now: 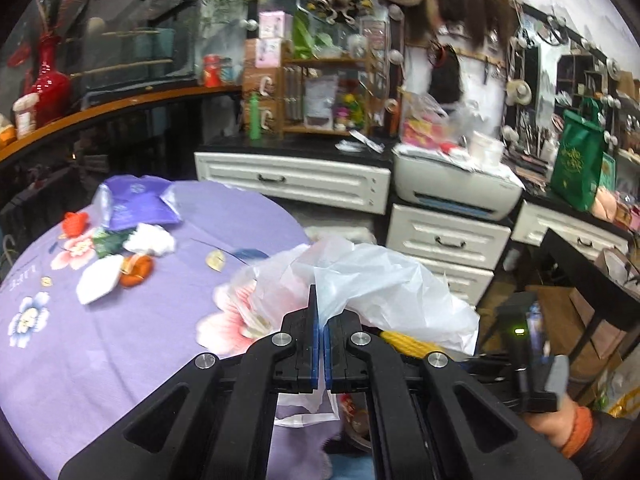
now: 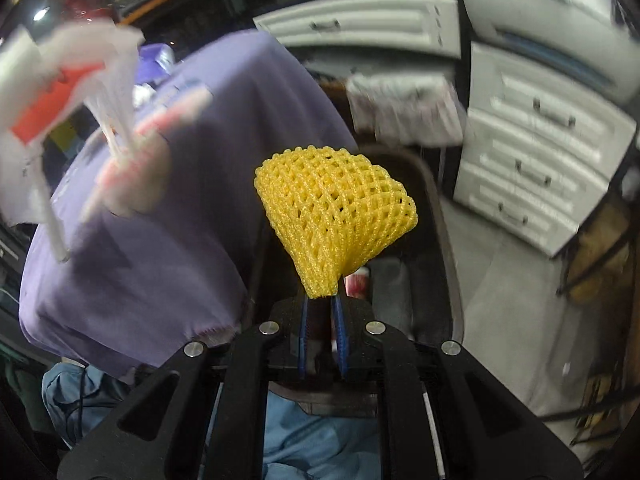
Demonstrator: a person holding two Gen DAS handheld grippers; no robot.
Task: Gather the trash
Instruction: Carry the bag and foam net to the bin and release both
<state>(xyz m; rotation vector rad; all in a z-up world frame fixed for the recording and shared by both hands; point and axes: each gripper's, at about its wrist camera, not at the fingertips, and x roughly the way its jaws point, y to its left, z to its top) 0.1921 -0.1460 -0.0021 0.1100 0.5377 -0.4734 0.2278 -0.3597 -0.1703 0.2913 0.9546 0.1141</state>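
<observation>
Tight ahead of both grippers, open cloth to my left.

My left gripper (image 1: 320,312) has the white plastic bag (image 1: 384,280) billowing right in front; beyond, bare purple tablecloth (image 1: 120,344) lies open up to the scattered litter (image 1: 120,256). My right gripper (image 2: 320,300) carries the yellow foam net (image 2: 332,212), blocking its forward view over the dark bin (image 2: 436,240).

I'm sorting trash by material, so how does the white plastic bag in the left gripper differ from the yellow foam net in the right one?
The white plastic bag is a thin, crumpled, translucent sheet; the yellow foam net is an open mesh full of holes. The bag billows wide and shapeless past the left gripper, while the net fans out from the right gripper in a neat cone. Both are light packaging waste, each pinched at one end between shut jaws.
</observation>
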